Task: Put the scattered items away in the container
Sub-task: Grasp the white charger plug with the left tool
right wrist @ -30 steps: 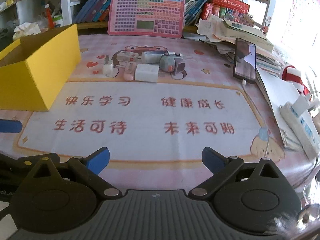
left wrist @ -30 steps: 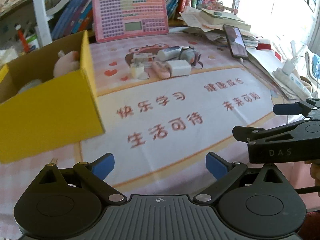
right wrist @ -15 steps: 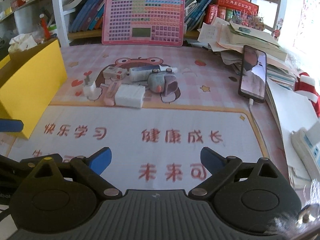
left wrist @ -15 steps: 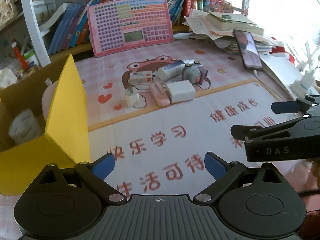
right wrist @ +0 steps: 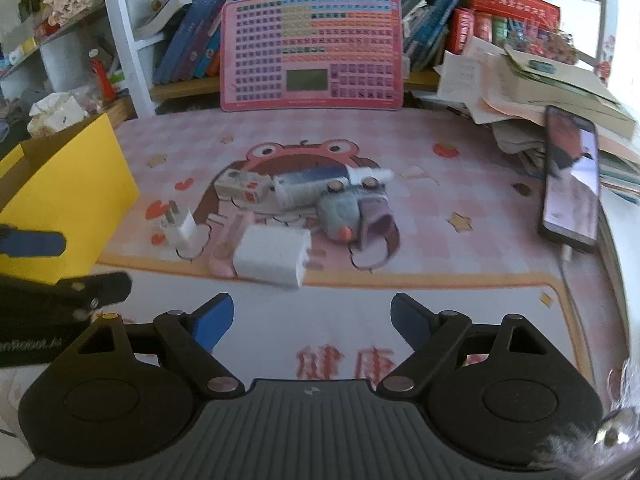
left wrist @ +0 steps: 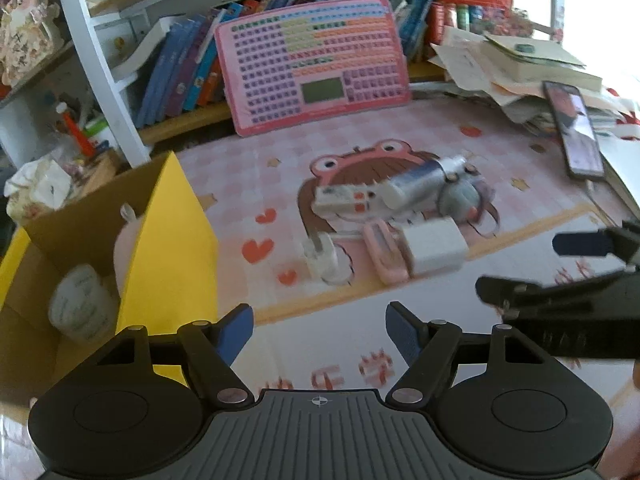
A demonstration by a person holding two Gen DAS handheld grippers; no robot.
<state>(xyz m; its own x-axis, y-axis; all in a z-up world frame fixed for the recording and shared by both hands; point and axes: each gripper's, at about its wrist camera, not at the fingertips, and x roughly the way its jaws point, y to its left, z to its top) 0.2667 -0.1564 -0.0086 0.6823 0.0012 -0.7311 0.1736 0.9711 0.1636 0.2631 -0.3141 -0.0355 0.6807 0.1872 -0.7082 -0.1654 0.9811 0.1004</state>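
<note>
Right wrist view: both hand-held grippers, left (left wrist: 319,330) and right (right wrist: 312,320), empty, have neared the cluttered chargers (right wrist: 273,255) while narrowing; pickup imminent.

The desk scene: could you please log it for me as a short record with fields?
container: yellow cardboard box, left, open
already inside: white jar, pink soft item
still out: large white charger, small white plug, pink case, tube, grey toy
left gripper: open, empty, closing
right gripper: open, empty, closing
</note>
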